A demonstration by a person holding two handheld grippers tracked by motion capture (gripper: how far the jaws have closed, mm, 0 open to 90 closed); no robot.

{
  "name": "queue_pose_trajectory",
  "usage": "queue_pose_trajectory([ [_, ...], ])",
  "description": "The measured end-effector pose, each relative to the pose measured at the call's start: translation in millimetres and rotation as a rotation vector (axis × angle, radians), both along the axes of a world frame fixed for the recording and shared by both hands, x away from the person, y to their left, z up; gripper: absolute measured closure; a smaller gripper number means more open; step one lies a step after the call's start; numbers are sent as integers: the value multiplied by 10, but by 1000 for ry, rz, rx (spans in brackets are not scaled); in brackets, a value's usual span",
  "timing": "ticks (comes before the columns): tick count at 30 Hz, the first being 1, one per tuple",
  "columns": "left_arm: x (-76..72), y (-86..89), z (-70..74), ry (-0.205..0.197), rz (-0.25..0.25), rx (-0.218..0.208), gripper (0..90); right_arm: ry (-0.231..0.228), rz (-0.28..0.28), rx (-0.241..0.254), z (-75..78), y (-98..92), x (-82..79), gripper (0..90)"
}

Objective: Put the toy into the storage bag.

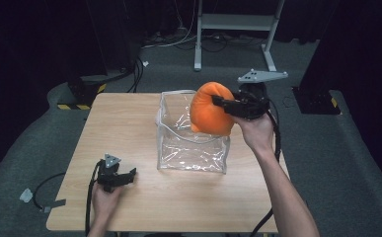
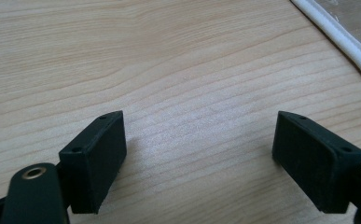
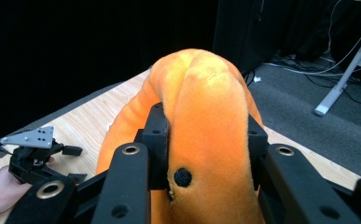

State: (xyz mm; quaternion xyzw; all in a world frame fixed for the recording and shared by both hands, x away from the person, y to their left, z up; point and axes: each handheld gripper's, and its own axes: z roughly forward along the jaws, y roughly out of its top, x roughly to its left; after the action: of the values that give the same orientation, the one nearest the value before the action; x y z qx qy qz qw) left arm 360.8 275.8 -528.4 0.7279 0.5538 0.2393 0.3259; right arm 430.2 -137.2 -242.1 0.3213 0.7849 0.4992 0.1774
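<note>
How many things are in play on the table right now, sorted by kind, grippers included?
Orange plush toy: 1, clamped in the right gripper above the bag.
Clear plastic bag: 1, upright and open on the wooden table.
Grippers: 2; the left gripper rests open on the table.
Total: 4

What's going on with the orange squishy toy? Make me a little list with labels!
toy: orange plush toy, soft, with a small black dot on it
held by: right gripper, fingers squeezing it on both sides
where: lifted over the open top of the clear plastic bag
bag: standing upright on the wooden table
left gripper: resting on the table, open, holding nothing
likely next: the toy probably goes down into the bag
</note>
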Motion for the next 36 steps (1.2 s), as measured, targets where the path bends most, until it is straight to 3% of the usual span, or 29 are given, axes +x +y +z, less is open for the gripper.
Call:
queue_pose_trajectory([
  [27,0,0,1,1,-1,0,176,27,0,-21,-182,486,241,646],
  [36,0,0,0,1,-1,0,175,21,-24,-62,-343,606,294,645],
])
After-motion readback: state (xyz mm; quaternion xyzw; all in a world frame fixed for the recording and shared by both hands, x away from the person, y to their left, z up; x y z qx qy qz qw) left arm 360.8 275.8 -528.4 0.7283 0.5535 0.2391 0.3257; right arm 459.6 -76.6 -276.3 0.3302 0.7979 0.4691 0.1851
